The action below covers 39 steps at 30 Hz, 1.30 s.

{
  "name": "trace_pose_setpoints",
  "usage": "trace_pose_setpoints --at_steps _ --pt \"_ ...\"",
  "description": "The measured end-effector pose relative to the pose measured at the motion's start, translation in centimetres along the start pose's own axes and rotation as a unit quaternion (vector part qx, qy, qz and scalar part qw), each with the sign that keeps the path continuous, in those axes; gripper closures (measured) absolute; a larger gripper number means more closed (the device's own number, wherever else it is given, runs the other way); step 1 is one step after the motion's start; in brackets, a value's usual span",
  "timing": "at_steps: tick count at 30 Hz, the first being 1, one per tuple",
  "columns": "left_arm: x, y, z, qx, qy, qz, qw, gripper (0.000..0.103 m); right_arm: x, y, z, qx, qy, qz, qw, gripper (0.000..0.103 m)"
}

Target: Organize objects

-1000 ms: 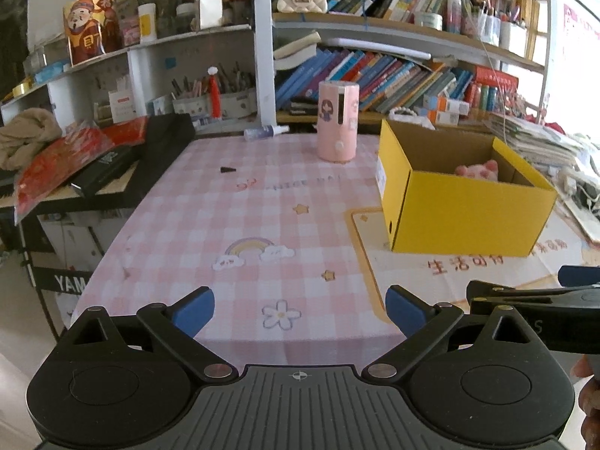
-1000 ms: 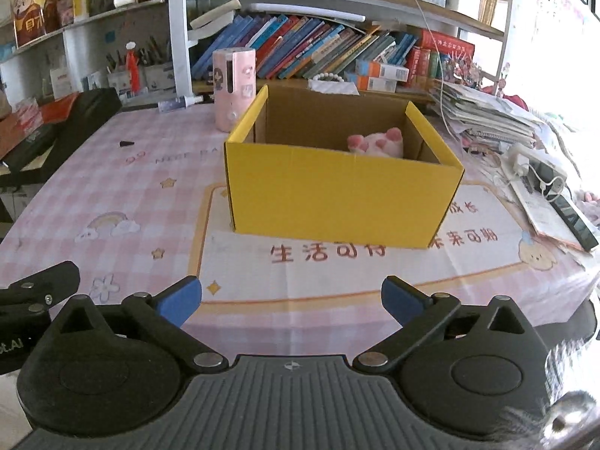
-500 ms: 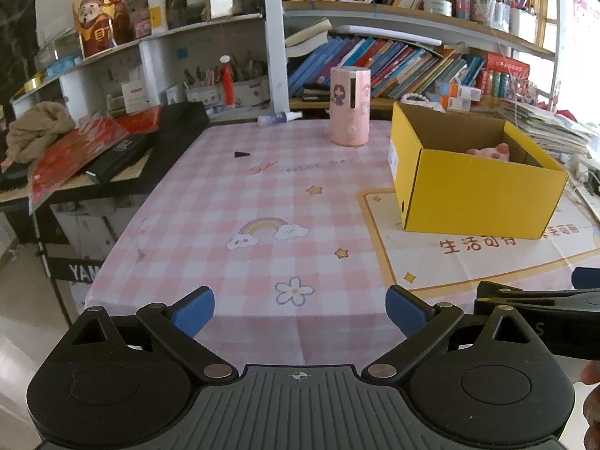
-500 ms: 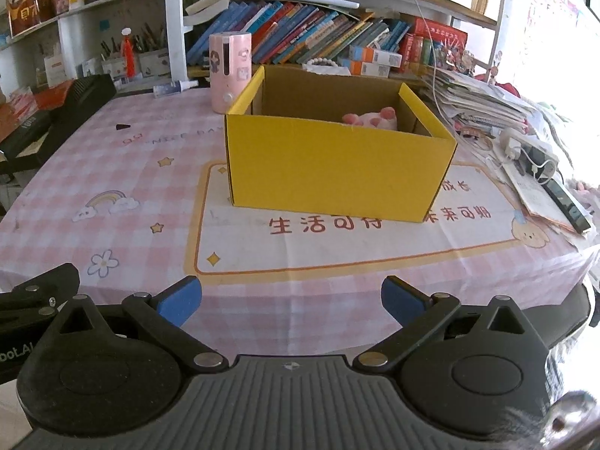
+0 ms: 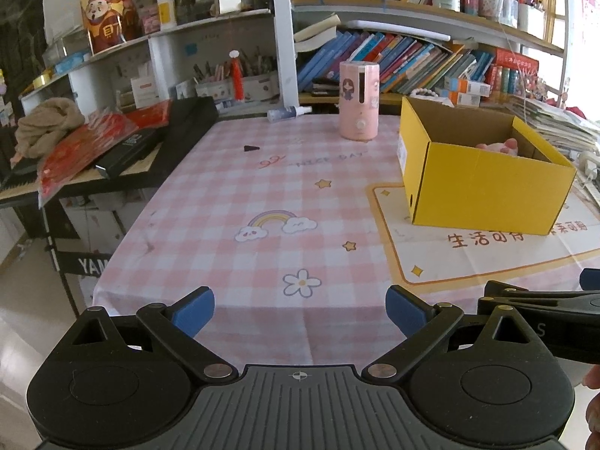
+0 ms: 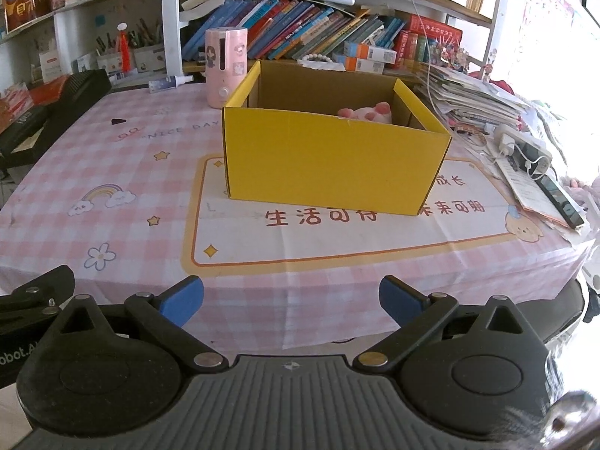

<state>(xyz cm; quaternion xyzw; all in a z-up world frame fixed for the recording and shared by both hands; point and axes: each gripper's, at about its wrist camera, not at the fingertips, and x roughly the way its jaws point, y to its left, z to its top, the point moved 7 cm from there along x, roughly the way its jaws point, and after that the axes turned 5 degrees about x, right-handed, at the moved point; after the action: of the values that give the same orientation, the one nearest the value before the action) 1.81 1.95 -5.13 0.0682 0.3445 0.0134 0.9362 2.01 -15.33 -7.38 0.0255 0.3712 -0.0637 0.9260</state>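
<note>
While both tools hover off the near edge of the tabletop (image 5: 262, 195), neither touches anything. Left gripper (image 5: 300, 309): held level, pointing across the pink checked cloth, jaws wide apart and empty, blue fingertips (image 5: 195, 309) over the cloth's hanging near edge. Right gripper (image 6: 290, 300): same level pose, just beside the left one, jaws also wide and empty, aimed at the yellow box (image 6: 330, 161). From the left wrist view, the right tool's black body shows at the right margin, with part of a hand at the lower right corner.

Yellow box stands open-topped on the cream printed mat (image 6: 337, 232), right half of the tabletop, well apart from both grippers. Pink plush toy (image 6: 369, 112) lies inside the box, toward its far right corner; only its top shows above the wall. Pink cylindrical canister (image 5: 358, 99) stands upright at the far edge, just left of the box. Small black triangular piece (image 5: 251, 147) lies on the cloth, far left.
</note>
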Motion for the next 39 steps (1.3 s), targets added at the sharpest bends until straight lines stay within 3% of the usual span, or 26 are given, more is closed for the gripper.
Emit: trace_pose_setpoints --at_steps 39 --pt "0.4 0.07 -0.35 0.0 0.009 -0.002 1.0 0.004 0.38 -0.07 -0.18 0.0 0.006 -0.005 1.0 0.002"
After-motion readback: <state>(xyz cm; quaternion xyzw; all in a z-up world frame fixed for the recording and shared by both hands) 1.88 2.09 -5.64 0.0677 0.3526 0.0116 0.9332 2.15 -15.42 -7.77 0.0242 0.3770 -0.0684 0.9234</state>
